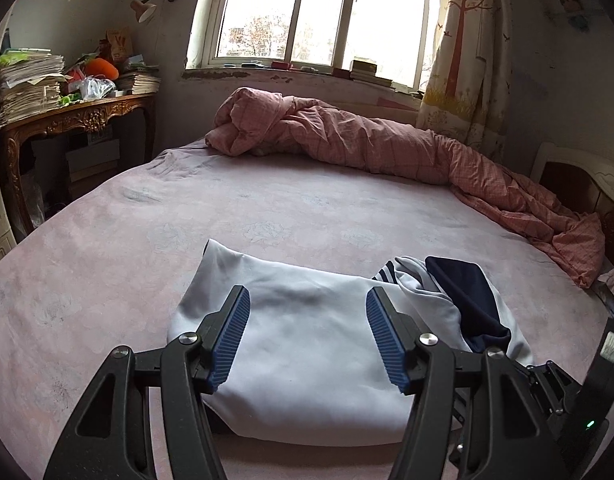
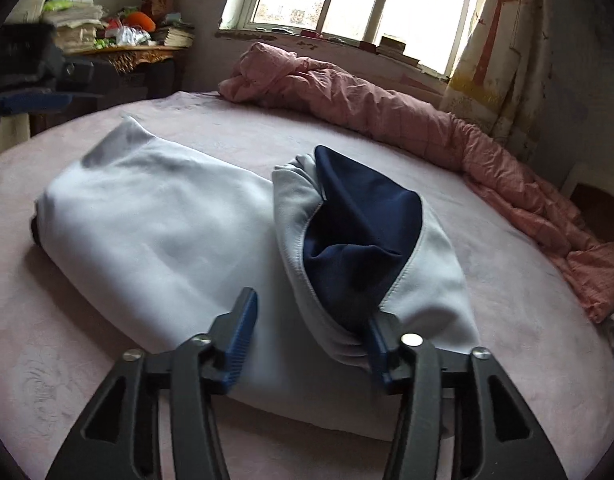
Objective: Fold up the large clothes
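A pale grey hooded garment (image 1: 307,344) lies folded into a compact rectangle on the pink bed (image 1: 147,240). Its hood with navy lining (image 1: 471,300) lies bunched at the right end. My left gripper (image 1: 307,332) is open and hovers over the folded body, holding nothing. In the right wrist view the same garment (image 2: 155,216) fills the middle, with the navy-lined hood (image 2: 363,232) standing up at its right end. My right gripper (image 2: 311,336) is open just above the hood's near edge, its right pad touching the cloth.
A crumpled pink quilt (image 1: 387,140) runs along the far and right side of the bed. A carved wooden side table (image 1: 79,120) piled with papers stands at the left. A window (image 1: 319,12) and curtain (image 1: 463,40) are behind. The other gripper (image 2: 31,80) shows at the left edge.
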